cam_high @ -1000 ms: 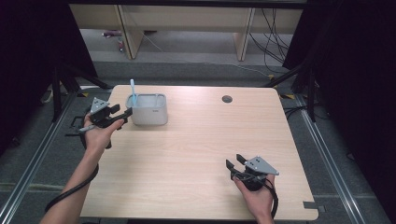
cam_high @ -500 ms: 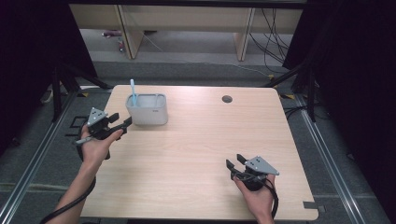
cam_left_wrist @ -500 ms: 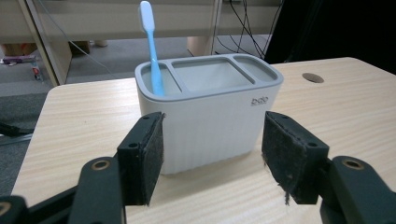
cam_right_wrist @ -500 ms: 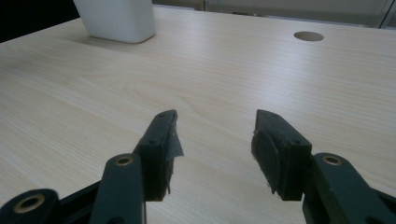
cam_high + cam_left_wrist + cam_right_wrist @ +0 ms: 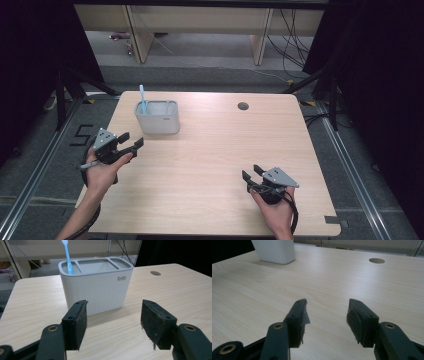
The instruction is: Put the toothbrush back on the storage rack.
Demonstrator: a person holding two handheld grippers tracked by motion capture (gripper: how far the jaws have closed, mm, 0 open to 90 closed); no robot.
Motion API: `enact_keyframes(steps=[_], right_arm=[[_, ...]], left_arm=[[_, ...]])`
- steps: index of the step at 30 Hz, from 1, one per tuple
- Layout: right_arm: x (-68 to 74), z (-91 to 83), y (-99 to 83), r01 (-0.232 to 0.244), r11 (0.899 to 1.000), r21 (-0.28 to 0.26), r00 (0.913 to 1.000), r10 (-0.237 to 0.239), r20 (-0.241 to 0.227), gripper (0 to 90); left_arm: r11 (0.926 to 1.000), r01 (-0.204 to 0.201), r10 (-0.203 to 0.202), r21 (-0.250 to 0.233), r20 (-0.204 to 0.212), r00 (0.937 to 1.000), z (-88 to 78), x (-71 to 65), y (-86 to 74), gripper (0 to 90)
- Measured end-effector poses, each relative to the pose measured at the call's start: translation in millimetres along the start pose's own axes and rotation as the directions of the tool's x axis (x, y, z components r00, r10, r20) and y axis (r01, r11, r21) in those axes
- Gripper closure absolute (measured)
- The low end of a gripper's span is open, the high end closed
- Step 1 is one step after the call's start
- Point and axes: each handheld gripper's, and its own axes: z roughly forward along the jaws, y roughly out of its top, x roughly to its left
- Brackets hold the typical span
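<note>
A white holder (image 5: pixel 157 117) stands upright near the far left part of the counter (image 5: pixel 220 165), its long axis running across the counter from left to right. Its top is split into three compartments. A blue toothbrush (image 5: pixel 142 99) stands in the leftmost one, its handle rising nearly straight up with a slight lean to the left; in the left gripper view the toothbrush (image 5: pixel 67 255) rises from the narrow end compartment of the holder (image 5: pixel 96 285), whose front wall faces the camera.

The left gripper (image 5: pixel 131 145) is held at the counter's left edge, just in front of and to the left of the holder, apart from it and aimed toward it. Its fingers (image 5: pixel 76 323) are spread wide and grasp nothing. The right gripper (image 5: pixel 252 174) sits near the front right of the counter, well apart from the holder, and its fingers (image 5: pixel 298 320) are likewise released and hold nothing.

The counter is pale wood grain with rounded corners and a small round hole (image 5: pixel 243 106) near its far edge. Between the two grippers lies bare surface. Around the counter are grey floor, metal rails, dark curtains at both sides, and cables (image 5: pixel 292 30) on the floor beyond the far edge.
</note>
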Motion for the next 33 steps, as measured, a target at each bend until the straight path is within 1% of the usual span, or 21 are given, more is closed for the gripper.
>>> enact_keyframes(steps=[2, 3, 4, 6, 8, 9, 10, 12, 13, 15, 16, 17, 18, 19, 21, 25, 26, 28, 29, 31, 33], right_arm=[[-0.1, -1.0, 0.2, 0.004, 1.000, 0.011, 1.0000, -0.004, 0.007, 50.1], [0.4, 0.0, -0.1, -0.003, 1.000, 0.010, 1.0000, 0.003, 0.000, 50.1], [0.0, -0.2, 0.1, 0.008, 1.000, 0.013, 1.0000, -0.008, 0.002, 50.1], [0.1, 0.8, -0.2, 0.011, 1.000, 0.009, 0.9999, -0.011, -0.006, 50.1], [0.9, 0.9, -0.3, 0.003, 1.000, 0.009, 0.9999, -0.003, -0.010, 50.1], [1.6, 1.5, -0.6, -0.018, 1.000, 0.010, 0.9996, 0.018, -0.024, 50.1], [0.6, 0.7, -0.2, 0.005, 1.000, 0.008, 1.0000, -0.005, -0.009, 50.1], [0.6, 0.4, -0.1, 0.003, 1.000, 0.008, 1.0000, -0.003, -0.006, 50.1], [0.3, 0.7, 0.0, 0.010, 1.000, 0.007, 0.9999, -0.010, -0.008, 50.1], [1.1, 1.5, -0.2, -0.002, 1.000, 0.008, 0.9999, 0.002, -0.016, 50.1], [0.3, 0.9, 0.1, 0.011, 1.000, 0.008, 0.9999, -0.011, -0.007, 50.1], [1.6, 1.3, -0.2, -0.010, 1.000, 0.010, 0.9998, 0.010, -0.015, 50.1], [1.6, 1.3, -0.2, -0.010, 1.000, 0.010, 0.9998, 0.010, -0.015, 50.1], [0.6, 0.6, 0.2, 0.005, 1.000, 0.008, 1.0000, -0.005, -0.006, 50.0], [-0.5, -0.1, 0.6, 0.016, 1.000, 0.019, 0.9998, -0.016, -0.011, 50.0], [-0.5, -0.1, 0.6, 0.016, 1.000, 0.019, 0.9998, -0.016, -0.011, 50.0], [0.2, 0.3, 0.1, 0.008, 1.000, 0.012, 1.0000, -0.008, -0.003, 50.1], [0.4, 0.3, 0.0, 0.006, 1.000, 0.017, 1.0000, -0.006, 0.000, 50.0], [3.0, 0.4, -0.6, -0.029, 0.999, 0.019, 0.9996, 0.029, -0.003, 50.0], [1.7, 1.1, -0.4, -0.009, 1.000, 0.021, 0.9999, 0.009, -0.013, 50.0], [2.0, 1.0, -0.5, -0.012, 1.000, 0.020, 0.9998, 0.012, -0.013, 50.0]], left_arm=[[1.0000, 0.000, 0.000, 0.007, 0.000, 1.0000, -3.3, -1.0, -3.1, 37.2], [1.0000, -0.002, 0.002, 0.003, 0.000, 1.0000, -4.5, -1.4, -4.5, 37.2], [1.0000, -0.004, 0.004, 0.008, 0.003, 1.0000, -6.2, -1.7, -5.6, 37.3], [1.0000, 0.002, -0.002, 0.004, 0.004, 1.0000, -9.0, -1.8, -7.8, 37.2], [1.0000, 0.002, -0.002, 0.007, 0.003, 1.0000, -12.0, -1.7, -10.2, 37.2], [1.0000, 0.003, -0.003, 0.004, 0.003, 1.0000, -12.7, -1.6, -11.1, 37.2], [1.0000, 0.008, -0.008, 0.004, 0.002, 1.0000, -13.9, -1.8, -12.4, 37.2], [1.0000, 0.005, -0.005, 0.000, -0.001, 1.0000, -16.1, -2.6, -15.0, 37.2], [1.0000, 0.000, 0.000, -0.003, 0.002, 1.0000, -16.8, -2.6, -16.5, 37.2], [1.0000, 0.003, -0.003, 0.008, 0.003, 1.0000, -19.7, -3.9, -19.2, 37.2], [0.9999, 0.010, -0.010, 0.004, 0.004, 0.9999, -20.9, -4.7, -20.6, 37.0], [1.0000, 0.005, -0.005, -0.003, 0.007, 1.0000, -21.7, -5.0, -22.0, 36.9], [1.0000, 0.005, -0.005, -0.003, 0.007, 1.0000, -21.7, -5.0, -22.0, 36.8], [1.0000, 0.006, -0.006, -0.001, 0.004, 1.0000, -25.4, -6.2, -23.9, 36.8], [1.0000, 0.004, -0.004, 0.001, 0.002, 1.0000, -28.5, -7.2, -26.3, 36.7], [1.0000, 0.001, -0.001, -0.009, 0.002, 1.0000, -31.4, -8.8, -31.1, 36.7], [1.0000, -0.004, 0.004, -0.003, -0.004, 1.0000, -34.1, -9.6, -33.7, 36.7], [1.0000, -0.006, 0.006, 0.000, -0.004, 1.0000, -35.8, -10.3, -36.5, 36.7], [1.0000, -0.003, 0.003, 0.001, -0.002, 1.0000, -36.3, -10.7, -38.2, 36.6], [1.0000, -0.007, 0.007, 0.006, -0.002, 1.0000, -37.1, -11.6, -42.3, 36.6], [0.9999, -0.013, 0.013, 0.011, -0.001, 0.9999, -37.3, -12.7, -46.8, 36.6]])
